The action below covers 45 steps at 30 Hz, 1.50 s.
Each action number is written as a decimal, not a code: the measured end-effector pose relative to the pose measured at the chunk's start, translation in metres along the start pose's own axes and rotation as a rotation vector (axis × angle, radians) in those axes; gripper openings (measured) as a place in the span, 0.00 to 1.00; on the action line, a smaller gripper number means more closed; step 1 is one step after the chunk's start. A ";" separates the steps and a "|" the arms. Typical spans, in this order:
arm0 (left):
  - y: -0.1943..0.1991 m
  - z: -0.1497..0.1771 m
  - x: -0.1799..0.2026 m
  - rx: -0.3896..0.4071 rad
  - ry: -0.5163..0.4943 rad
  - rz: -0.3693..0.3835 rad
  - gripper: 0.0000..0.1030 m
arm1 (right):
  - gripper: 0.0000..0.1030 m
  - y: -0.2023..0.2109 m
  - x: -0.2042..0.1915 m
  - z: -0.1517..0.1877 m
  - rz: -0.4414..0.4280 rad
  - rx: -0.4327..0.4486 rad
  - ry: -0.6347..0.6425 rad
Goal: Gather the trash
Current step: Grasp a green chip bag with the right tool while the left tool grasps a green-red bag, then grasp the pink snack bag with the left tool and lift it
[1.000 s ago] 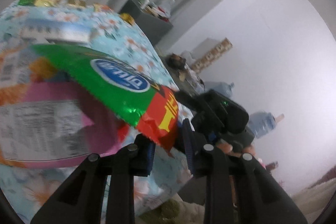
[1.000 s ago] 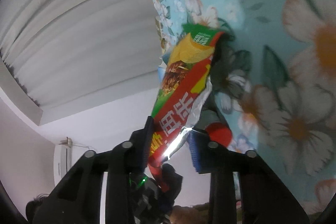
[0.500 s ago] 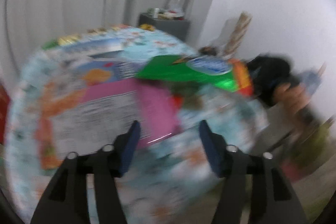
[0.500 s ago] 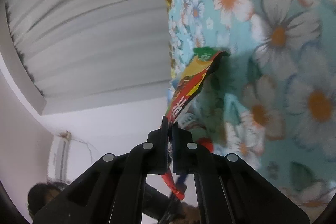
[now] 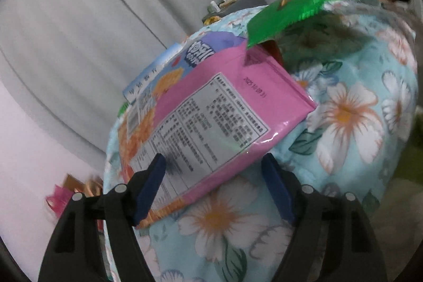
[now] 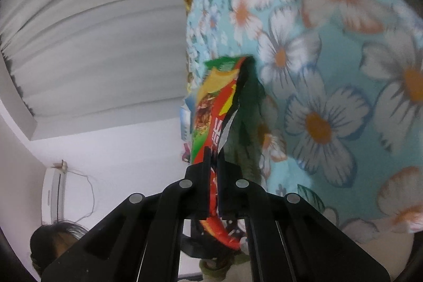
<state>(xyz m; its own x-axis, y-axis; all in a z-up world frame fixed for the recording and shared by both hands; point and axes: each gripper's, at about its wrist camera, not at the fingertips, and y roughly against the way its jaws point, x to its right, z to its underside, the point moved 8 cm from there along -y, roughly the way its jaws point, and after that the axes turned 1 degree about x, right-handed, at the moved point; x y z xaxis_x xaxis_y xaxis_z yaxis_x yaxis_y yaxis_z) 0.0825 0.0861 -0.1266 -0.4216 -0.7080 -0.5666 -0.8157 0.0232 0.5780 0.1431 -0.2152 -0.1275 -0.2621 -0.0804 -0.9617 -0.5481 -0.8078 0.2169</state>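
Now right gripper [image 6: 214, 153] clamped on green-red snack wrapper [image 6: 219, 99], lifting it clear of floral tablecloth [image 6: 330, 86]; left gripper [image 5: 215, 171] jaws opening, straddling pink snack bag [image 5: 232, 107] corner, likely next pick.

Packet [image 5: 224, 107] on tablecloth [image 5: 351, 155]

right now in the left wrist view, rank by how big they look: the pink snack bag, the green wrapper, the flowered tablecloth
1. flowered tablecloth, which fills most of the lower right
2. pink snack bag
3. green wrapper

The wrapper lies farther from the camera and is blurred, so its true size against the pink bag is unsure.
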 end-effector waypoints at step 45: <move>-0.034 -0.007 -0.074 0.028 0.271 -0.169 0.05 | 0.30 -0.037 0.013 0.015 0.033 0.016 0.054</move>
<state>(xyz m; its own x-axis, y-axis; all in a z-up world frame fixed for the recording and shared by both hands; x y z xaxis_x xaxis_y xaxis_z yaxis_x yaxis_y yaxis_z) 0.1445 0.1330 -0.1003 -0.1608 -0.8658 -0.4738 -0.8775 -0.0943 0.4702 0.1484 -0.1779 -0.1453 -0.2372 -0.1388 -0.9615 -0.5522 -0.7951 0.2510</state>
